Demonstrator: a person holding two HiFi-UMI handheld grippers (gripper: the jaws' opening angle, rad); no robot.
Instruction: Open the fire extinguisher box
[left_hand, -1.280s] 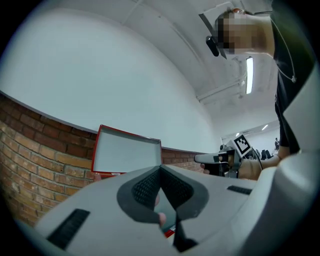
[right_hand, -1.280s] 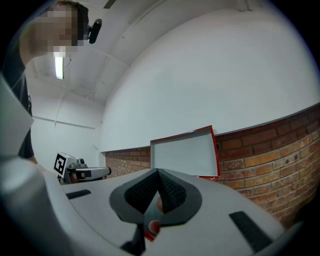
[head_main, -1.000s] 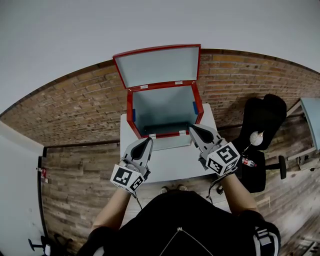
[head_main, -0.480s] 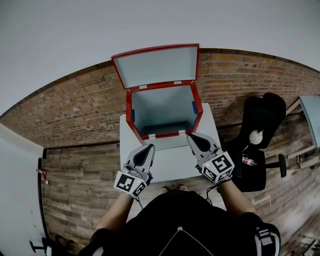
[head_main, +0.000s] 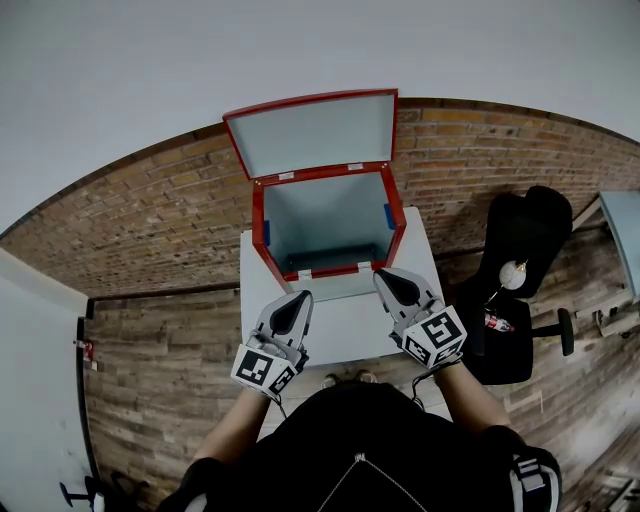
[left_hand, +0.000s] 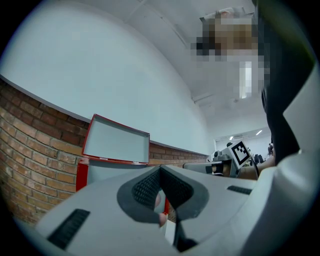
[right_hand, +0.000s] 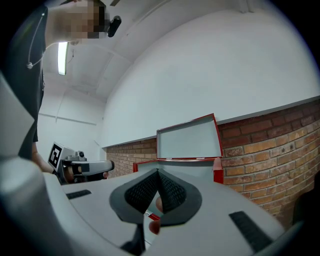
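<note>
Box (head_main: 325, 215): left claw (head_main: 300, 297), right claw (head_main: 388, 276) back

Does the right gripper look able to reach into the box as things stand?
Probably yes: the lid stands raised, the box is open, and the right gripper, shut, sits right by its front rim with nothing between.

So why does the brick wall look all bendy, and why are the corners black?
Head view: the wide lens curves the brick wall into an arch. Left and right gripper views: the picture is round, so the corners stay black.
</note>
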